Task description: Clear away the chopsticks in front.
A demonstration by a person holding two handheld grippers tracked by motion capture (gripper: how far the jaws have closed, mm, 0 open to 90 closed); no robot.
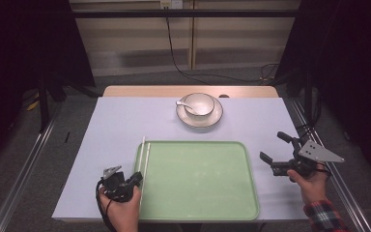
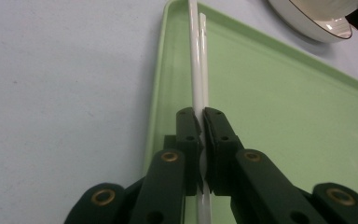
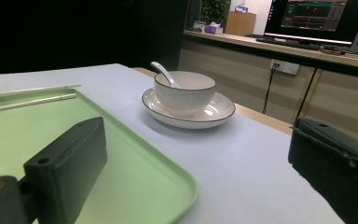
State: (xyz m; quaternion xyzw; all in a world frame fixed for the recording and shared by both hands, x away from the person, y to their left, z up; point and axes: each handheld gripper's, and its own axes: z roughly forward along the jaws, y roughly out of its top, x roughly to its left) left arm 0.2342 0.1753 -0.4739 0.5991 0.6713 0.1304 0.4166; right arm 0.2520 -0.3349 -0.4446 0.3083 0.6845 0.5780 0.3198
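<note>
Here the left gripper (image 2: pixel 201 122) has its jaws pinched tight on a pair of slim, smooth white chopsticks (image 2: pixel 196 70) that lie along the left rim of the glossy green tray (image 1: pixel 198 193), so the pick-up looks in hand and the next move likely calls for a level lift without letting either stick slip. The right gripper (image 1: pixel 276 149) hangs wide open and empty beside the tray, well apart from the ribbed white bowl (image 3: pixel 184 91) on its dark-rimmed saucer (image 3: pixel 214 114).

My high view looks forward and down over the green tray (image 1: pixel 198 179). My left gripper view skims its left rim closely; my right gripper view looks low across its corner. All share the tray.
</note>
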